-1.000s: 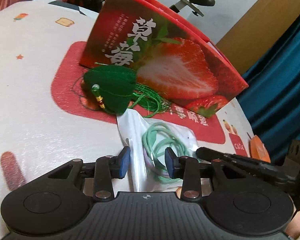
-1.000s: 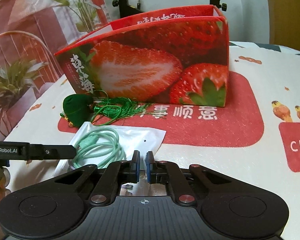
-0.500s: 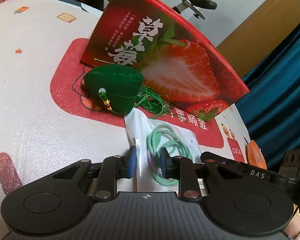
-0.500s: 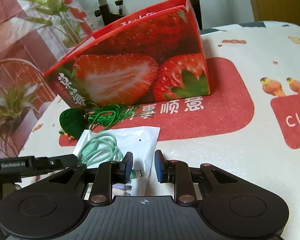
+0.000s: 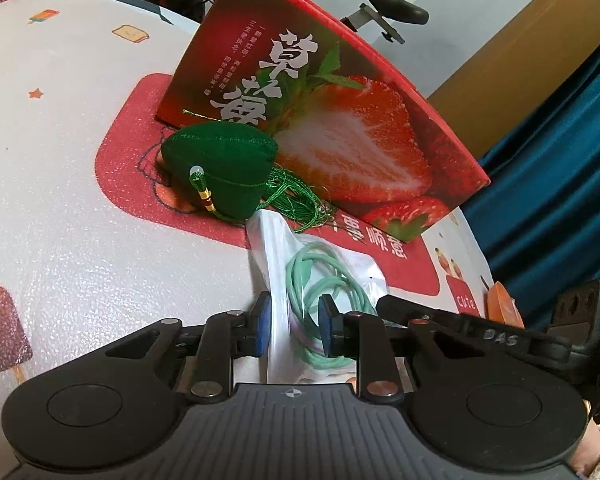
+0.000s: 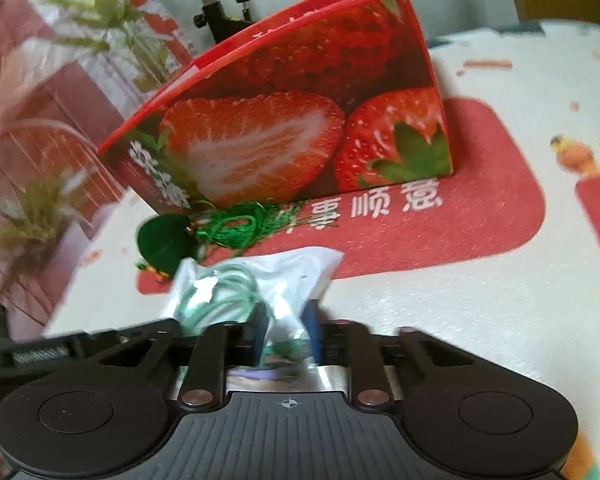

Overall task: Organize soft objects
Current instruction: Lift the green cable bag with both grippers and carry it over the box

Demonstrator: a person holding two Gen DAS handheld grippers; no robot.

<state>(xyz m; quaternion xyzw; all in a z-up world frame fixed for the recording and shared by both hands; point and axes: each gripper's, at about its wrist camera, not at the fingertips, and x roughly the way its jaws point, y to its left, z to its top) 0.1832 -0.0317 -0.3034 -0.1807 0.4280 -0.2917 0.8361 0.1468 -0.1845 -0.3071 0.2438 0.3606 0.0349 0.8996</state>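
Observation:
A clear plastic bag (image 5: 278,248) with a coiled mint-green cable (image 5: 320,276) inside lies on the tablecloth, its near end bunched up. My left gripper (image 5: 294,328) is shut on that end, blue pads against the plastic. In the blurred right wrist view the same bag (image 6: 292,276) rises crumpled between the pads of my right gripper (image 6: 286,336), which is shut on its corner. A green stuffed pouch (image 5: 224,172) with a green tassel (image 5: 296,204) rests beyond the bag, against a red strawberry box (image 5: 340,120).
The printed tablecloth (image 5: 60,220) spreads to the left. My right gripper's finger (image 5: 440,320) reaches in from the right. An orange object (image 5: 502,304) sits at the table's right edge, with a blue curtain (image 5: 560,160) behind it.
The left jaws narrowed onto the bag. The right jaws opened, moved over the bag's near corner and closed; the bag went from lying flat to bunched and lifted.

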